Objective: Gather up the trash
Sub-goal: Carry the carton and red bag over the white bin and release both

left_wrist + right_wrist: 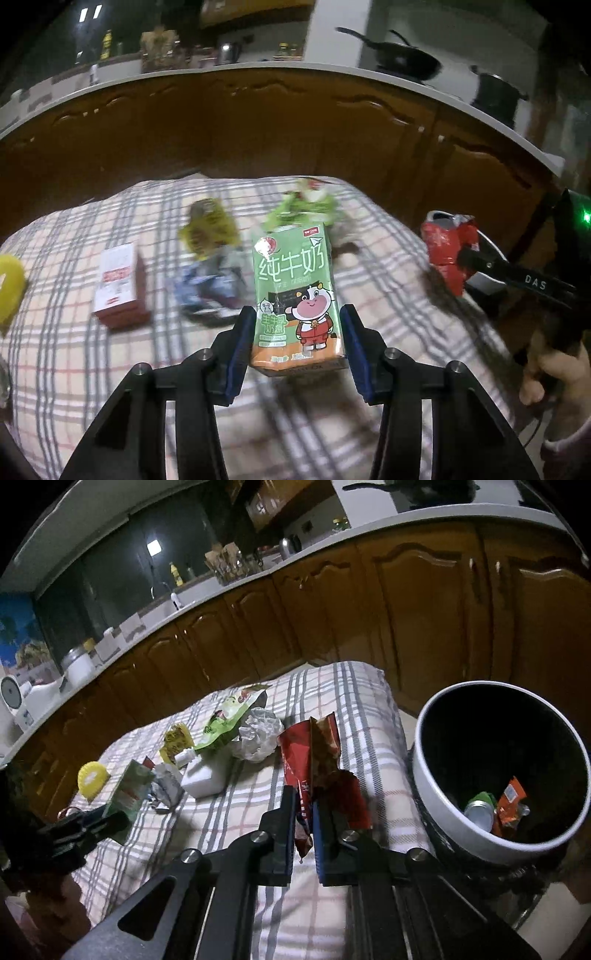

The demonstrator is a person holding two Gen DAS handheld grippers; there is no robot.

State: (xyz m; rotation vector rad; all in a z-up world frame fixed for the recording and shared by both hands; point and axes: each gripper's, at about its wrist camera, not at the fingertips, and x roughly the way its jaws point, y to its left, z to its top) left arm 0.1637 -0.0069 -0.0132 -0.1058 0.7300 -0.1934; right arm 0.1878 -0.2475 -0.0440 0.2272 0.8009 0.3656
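A green milk carton (293, 288) with a cartoon cow stands upright between the blue pads of my left gripper (298, 317), which is shut on its lower sides, just above the plaid tablecloth (369, 266). My right gripper (306, 797) is shut on a crumpled red snack wrapper (314, 753) that sticks up from its jaws. The same wrapper (443, 243) shows at the right edge of the left wrist view. To the right of the table stands a white-rimmed dark bin (424, 760) holding a can and an orange wrapper.
Loose on the cloth lie a small red-and-white box (118, 284), a yellow wrapper (208, 229), a green packet (229, 720), crumpled white paper (258, 734), a white box (203, 775) and a yellow round thing (92, 779). Brown wooden cabinets (406, 602) rise behind the table.
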